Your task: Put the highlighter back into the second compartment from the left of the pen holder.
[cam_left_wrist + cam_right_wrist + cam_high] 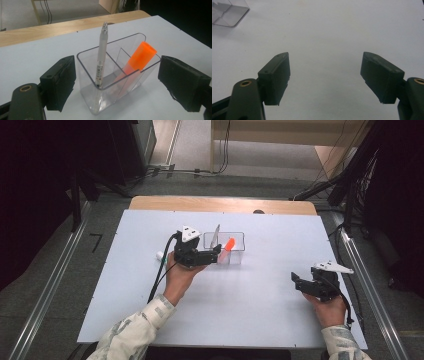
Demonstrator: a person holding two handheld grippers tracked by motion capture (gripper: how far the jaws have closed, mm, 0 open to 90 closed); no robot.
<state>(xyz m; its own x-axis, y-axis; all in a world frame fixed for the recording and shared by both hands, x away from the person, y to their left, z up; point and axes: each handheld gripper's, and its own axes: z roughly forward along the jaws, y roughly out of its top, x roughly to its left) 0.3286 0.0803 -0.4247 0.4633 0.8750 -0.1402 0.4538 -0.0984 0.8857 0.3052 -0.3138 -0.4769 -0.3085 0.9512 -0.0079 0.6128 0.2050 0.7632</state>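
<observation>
1. Clear plastic holder [117, 82] stands mid-table with a grey pen [101, 60] and an orange marker [140, 57] leaning inside separate compartments
2. Left gripper [116, 85] flanks the holder, jaws wide, gripping nothing
3. Right gripper [325, 80] waits well apart, open and empty

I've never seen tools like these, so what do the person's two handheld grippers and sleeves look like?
Each hand holds a chunky black gripper: the left gripper and the right gripper. Both end in two flat, blocky black jaws on arms with brass-coloured pivots. Each carries a grey three-cornered plate on top and trails a black cable. The sleeves are pale with a camouflage-like pattern.
</observation>
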